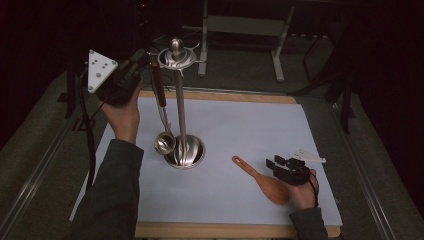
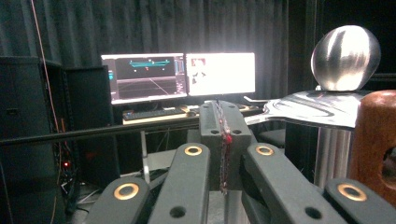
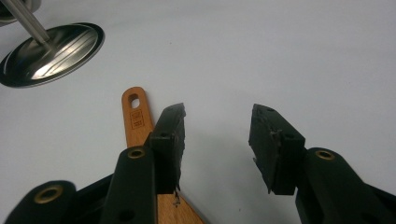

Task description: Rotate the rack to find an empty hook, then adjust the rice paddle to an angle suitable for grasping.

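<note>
A steel stand (image 1: 181, 105) with a round base (image 1: 187, 150) and a knob on top (image 2: 345, 58) rises from the white mat (image 1: 240, 120). A ladle (image 1: 165, 143) with a brown wooden handle (image 2: 376, 140) hangs from the stand's top disc. My left gripper (image 1: 142, 59) is held high beside that handle, its jaws shut with nothing between them (image 2: 223, 135). A wooden spatula (image 1: 265, 182) lies flat on the mat at the front right. My right gripper (image 1: 275, 162) rests low over it, open (image 3: 217, 126), with the spatula's handle (image 3: 135, 116) under one jaw.
The mat covers a wooden table whose front edge (image 1: 225, 230) runs along the bottom. A metal frame with legs (image 1: 240, 25) stands behind the table. Two lit monitors (image 2: 180, 77) sit on a desk before dark curtains in the left gripper view.
</note>
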